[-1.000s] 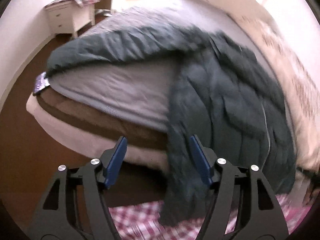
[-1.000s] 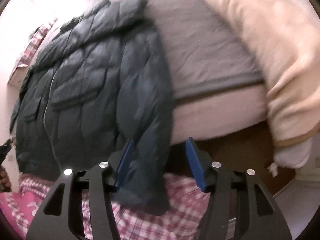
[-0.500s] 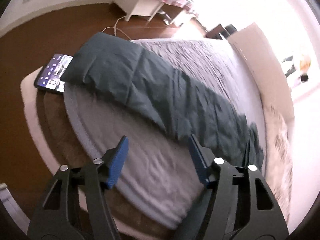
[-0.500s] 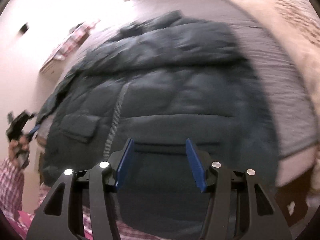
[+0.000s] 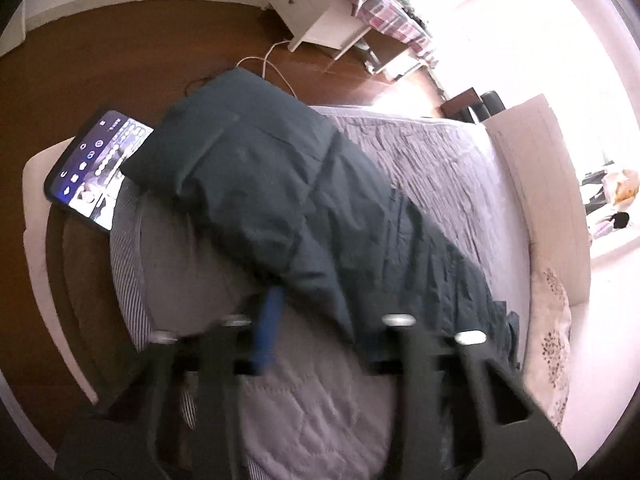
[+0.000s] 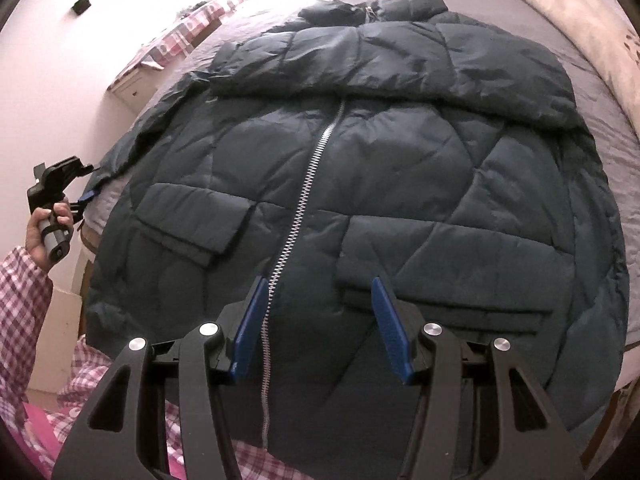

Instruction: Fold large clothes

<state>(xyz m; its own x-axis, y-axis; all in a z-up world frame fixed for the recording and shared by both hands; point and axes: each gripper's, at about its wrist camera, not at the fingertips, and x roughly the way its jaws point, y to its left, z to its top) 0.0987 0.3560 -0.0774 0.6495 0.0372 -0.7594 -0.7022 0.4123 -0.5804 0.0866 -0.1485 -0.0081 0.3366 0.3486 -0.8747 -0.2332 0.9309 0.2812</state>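
Note:
A dark green quilted jacket [image 6: 400, 160] lies front up on the bed, zip [image 6: 312, 176] closed, collar at the far end. My right gripper [image 6: 320, 284] hovers open over its hem, one pad each side of the zip, touching nothing. In the left wrist view one sleeve [image 5: 300, 200] stretches across the grey sheet. My left gripper [image 5: 312, 300] is blurred and its jaws are closing on that sleeve's near edge; one blue pad [image 5: 268, 328] shows, the other is hidden under the fabric. From the right wrist view the left gripper [image 6: 86, 196] sits at the jacket's left sleeve.
A lit phone [image 5: 96, 172] lies at the bed corner beside the sleeve's cuff. The grey sheet [image 5: 420, 168] covers the bed; a cream quilt [image 6: 560, 12] runs along its right side. A white drawer desk [image 5: 316, 12] stands on the brown floor. A person's plaid sleeve [image 6: 24, 300] is lower left.
The left gripper rolled, swung over to the spread sleeve and its jaws narrowed on the edge. The right gripper moved from the hanging sleeve to above the jacket's hem, still open.

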